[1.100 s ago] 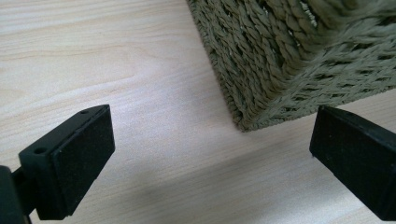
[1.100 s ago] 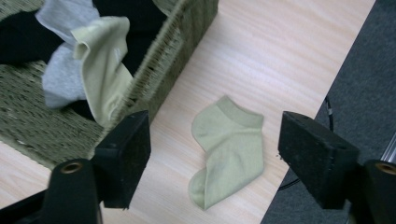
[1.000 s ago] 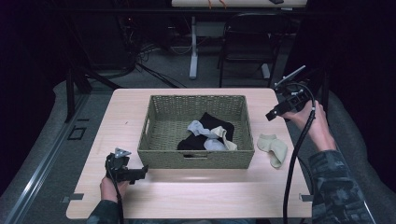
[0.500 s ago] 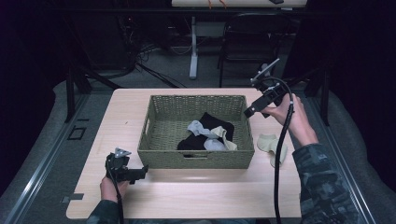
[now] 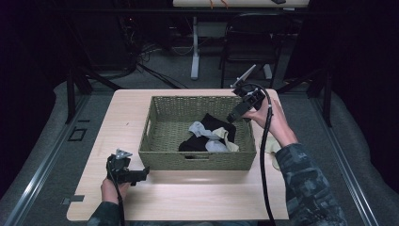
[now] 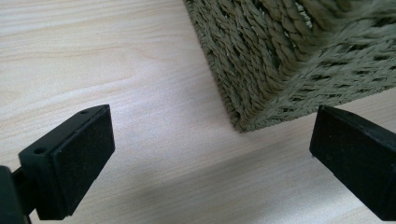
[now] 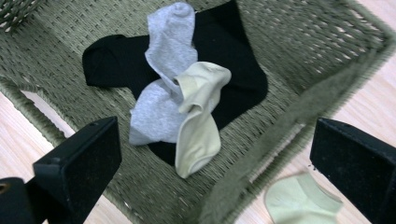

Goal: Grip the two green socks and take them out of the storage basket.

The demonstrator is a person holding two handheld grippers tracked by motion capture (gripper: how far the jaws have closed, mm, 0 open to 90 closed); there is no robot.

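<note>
A green woven basket (image 5: 162, 115) stands mid-table and holds a black sock (image 7: 233, 56), a grey sock (image 7: 163, 65) and a pale yellow sock (image 7: 198, 126) lying across them. Another pale yellow sock (image 7: 301, 203) lies on the table outside the basket's right wall (image 5: 272, 147). My right gripper (image 5: 234, 116) hovers open over the basket's far right corner, empty (image 7: 212, 172). My left gripper (image 5: 141, 173) rests open at the table's front left, pointing at the basket's near left corner (image 6: 261, 93), nothing between its jaws (image 6: 210, 158).
The light wooden table (image 5: 122, 122) has bare room left of and in front of the basket. A chair (image 5: 249, 42) and a desk leg (image 5: 194, 47) stand on the dark floor beyond the far edge.
My right gripper has moved left from beside the table's right edge to above the basket's far right corner. The left gripper has stayed put.
</note>
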